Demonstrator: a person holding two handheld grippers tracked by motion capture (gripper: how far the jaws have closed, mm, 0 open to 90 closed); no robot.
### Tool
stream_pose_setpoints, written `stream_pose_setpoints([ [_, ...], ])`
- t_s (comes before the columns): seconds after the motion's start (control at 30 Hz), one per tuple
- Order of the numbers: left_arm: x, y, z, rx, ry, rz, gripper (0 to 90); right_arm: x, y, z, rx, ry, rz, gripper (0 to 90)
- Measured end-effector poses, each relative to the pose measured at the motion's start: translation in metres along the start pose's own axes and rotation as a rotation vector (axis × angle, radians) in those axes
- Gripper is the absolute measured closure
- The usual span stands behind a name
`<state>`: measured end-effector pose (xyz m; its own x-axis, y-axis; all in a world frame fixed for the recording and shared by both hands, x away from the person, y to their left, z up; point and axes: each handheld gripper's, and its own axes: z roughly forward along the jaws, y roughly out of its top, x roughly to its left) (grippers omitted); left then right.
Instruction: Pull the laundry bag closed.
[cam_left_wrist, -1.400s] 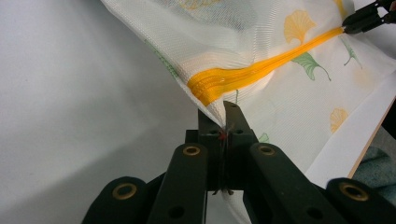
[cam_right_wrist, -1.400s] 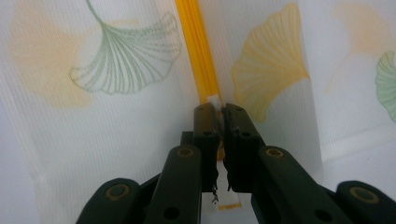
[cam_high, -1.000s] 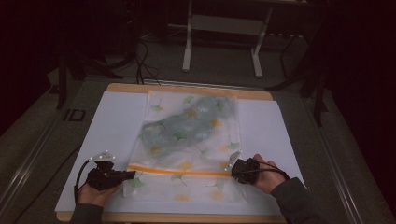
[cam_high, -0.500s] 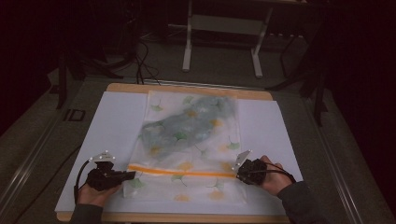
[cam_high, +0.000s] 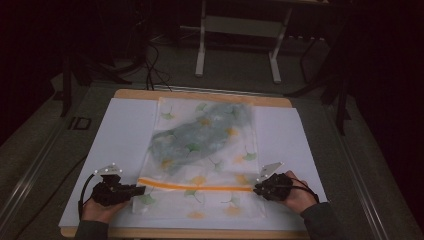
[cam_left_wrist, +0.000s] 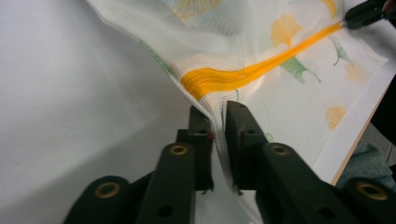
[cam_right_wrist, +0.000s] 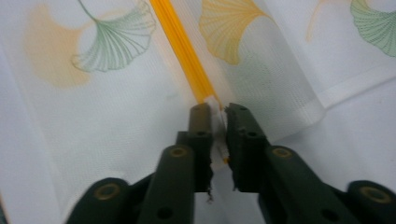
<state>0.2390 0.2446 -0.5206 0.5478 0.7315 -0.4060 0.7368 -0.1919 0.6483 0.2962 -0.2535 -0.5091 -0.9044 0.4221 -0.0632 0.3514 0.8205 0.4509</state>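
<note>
White-covered table (cam_high: 125, 130), wooden rim showing at near and far edges; bare white margins left and right of the mesh bag (cam_high: 205, 150). Bag lies flat mid-table, ginkgo-leaf print, grey bundle inside toward far end. Orange zipper strip (cam_high: 195, 187) runs across its near end. Left gripper (cam_high: 134, 190) clamped on bag's left edge at the strip; right gripper (cam_high: 258, 189) clamped on strip's right end.

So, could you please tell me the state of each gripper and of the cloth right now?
left gripper: shut on the cloth's edge, just below the orange stripe.
right gripper: shut on the opposite edge, at the stripe's end.
cloth: spread on the table, near part lifted and pulled between the grippers.
</note>
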Motion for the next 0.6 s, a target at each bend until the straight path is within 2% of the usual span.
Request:
stream_pose_setpoints([
  [0.13, 0.003, -0.002, -0.007, -0.027, 0.009, -0.005, 71.8, -0.002, -0.006, -0.002, -0.054, 0.010, 0.043, 71.1],
  [0.23, 0.005, -0.003, -0.013, -0.044, 0.037, -0.005, 67.4, -0.004, -0.012, -0.005, -0.096, 0.014, 0.085, 67.3],
  [0.33, 0.006, -0.004, -0.017, -0.070, 0.063, -0.011, 66.9, -0.009, -0.020, -0.009, -0.175, 0.032, 0.143, 65.1],
  [0.5, 0.006, -0.004, -0.018, -0.103, 0.115, 0.006, 65.3, -0.012, -0.029, -0.010, -0.205, -0.002, 0.199, 61.9],
  [0.57, 0.005, -0.004, -0.018, -0.121, 0.135, 0.019, 64.5, -0.014, -0.033, -0.011, -0.224, -0.020, 0.236, 61.1],
  [0.6, 0.005, -0.004, -0.018, -0.121, 0.135, 0.019, 64.5, -0.014, -0.033, -0.011, -0.224, -0.020, 0.236, 61.1],
])
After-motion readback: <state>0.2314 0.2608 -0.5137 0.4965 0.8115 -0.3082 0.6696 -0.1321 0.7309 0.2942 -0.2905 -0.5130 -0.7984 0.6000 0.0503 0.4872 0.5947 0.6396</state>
